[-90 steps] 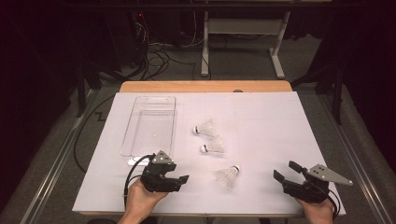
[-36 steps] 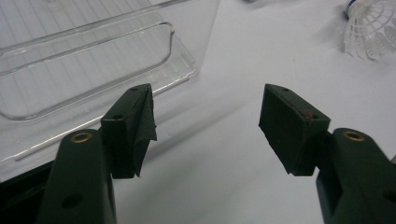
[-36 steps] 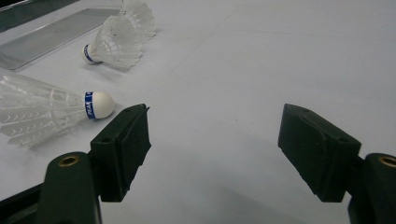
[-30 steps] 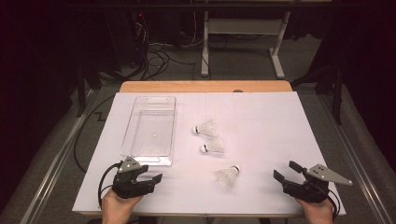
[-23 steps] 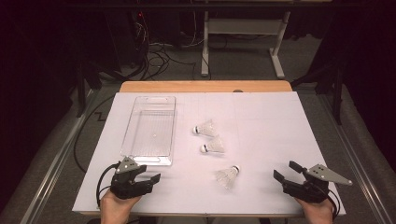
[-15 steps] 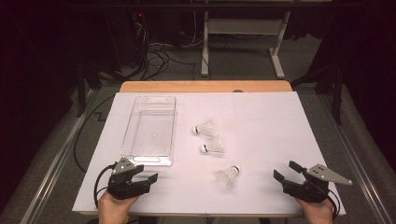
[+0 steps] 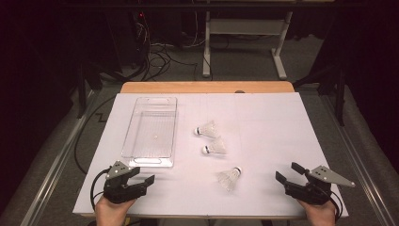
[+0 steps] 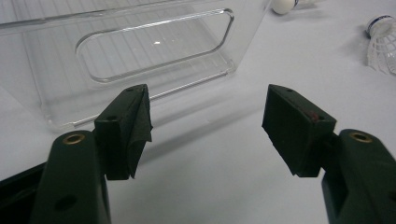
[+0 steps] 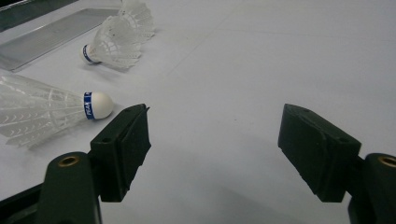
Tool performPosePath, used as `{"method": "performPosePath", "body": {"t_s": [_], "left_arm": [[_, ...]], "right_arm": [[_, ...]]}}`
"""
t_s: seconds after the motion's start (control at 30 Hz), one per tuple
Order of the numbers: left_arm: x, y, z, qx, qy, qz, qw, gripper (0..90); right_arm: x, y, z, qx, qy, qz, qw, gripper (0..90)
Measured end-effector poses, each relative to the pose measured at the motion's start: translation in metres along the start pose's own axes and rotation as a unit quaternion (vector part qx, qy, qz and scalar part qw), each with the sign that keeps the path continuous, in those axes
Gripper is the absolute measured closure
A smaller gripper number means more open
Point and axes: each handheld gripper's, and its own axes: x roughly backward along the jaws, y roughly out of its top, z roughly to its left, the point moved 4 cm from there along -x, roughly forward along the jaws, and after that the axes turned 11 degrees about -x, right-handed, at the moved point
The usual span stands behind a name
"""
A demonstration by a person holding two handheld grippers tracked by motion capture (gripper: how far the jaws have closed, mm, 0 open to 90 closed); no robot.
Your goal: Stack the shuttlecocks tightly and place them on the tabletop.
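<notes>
Three white feathered shuttlecocks with rounded cork-style heads lie on the white paper-covered table [image 7: 263, 122], none inside a container. The farthest shuttlecock [image 7: 207, 130] and the middle shuttlecock [image 7: 214, 149] sit near each other just right of the clear rectangular plastic tray [image 7: 151, 133]. The nearest shuttlecock [image 7: 229, 177] lies apart from them, toward the person's side, between the two grippers but closer to the right one. Count: three shuttlecocks, one tray, two grippers.

The tray appears empty. Its near end wall, with a moulded handle slot, stands just ahead of the left gripper [image 8: 205, 116].

Handling assessment, as judgement: the shuttlecocks look very light and will likely skid or roll on the smooth paper if nudged. The skirts look thin and springy, and a hard squeeze could crush or bend them. The head, marked with a blue band on the nearest one in the right gripper view [image 9: 49, 114], looks the firmer part and is the sounder place to pinch, or the narrow neck just behind it. The tray looks rigid and slick; its rim or handle slot offers the likeliest hold.

Tool state: the left gripper [image 7: 146, 181] rests low at the near left of the table, jaws spread, nothing between them. The right gripper [image 7: 288, 173] sits at the near right, jaws likewise spread and holding nothing.
</notes>
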Motion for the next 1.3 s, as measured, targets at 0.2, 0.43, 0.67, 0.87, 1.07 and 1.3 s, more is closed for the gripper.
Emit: {"method": "performPosePath", "body": {"t_s": [0.2, 0.43, 0.67, 0.87, 1.07, 1.3], "left_arm": [[0.0, -0.005, 0.005, 0.009, 0.003, -0.006, 0.9999, 32.8], [0.0, -0.008, 0.007, 0.016, 0.0, -0.015, 0.9998, 32.6], [0.002, -0.009, 0.01, 0.024, -0.003, -0.025, 0.9994, 32.6], [0.002, -0.01, 0.011, 0.026, -0.005, -0.029, 0.9992, 32.6], [0.002, -0.01, 0.01, 0.027, -0.006, -0.029, 0.9992, 32.5], [0.002, -0.01, 0.011, 0.026, -0.006, -0.03, 0.9992, 32.4]], "right_arm": [[0.0, 0.0, 0.0, 0.0, -0.002, -0.002, 1.0, 25.6], [0.001, 0.001, 0.0, 0.0, -0.006, -0.005, 1.0, 25.6], [0.001, 0.002, 0.002, 0.001, -0.007, -0.006, 1.0, 25.6], [0.001, 0.002, 0.004, 0.001, -0.006, -0.003, 1.0, 25.7], [0.0, 0.003, 0.007, 0.003, -0.002, -0.002, 1.0, 25.7], [0.0, 0.005, 0.011, 0.005, 0.001, -0.005, 1.0, 26.0]]}}
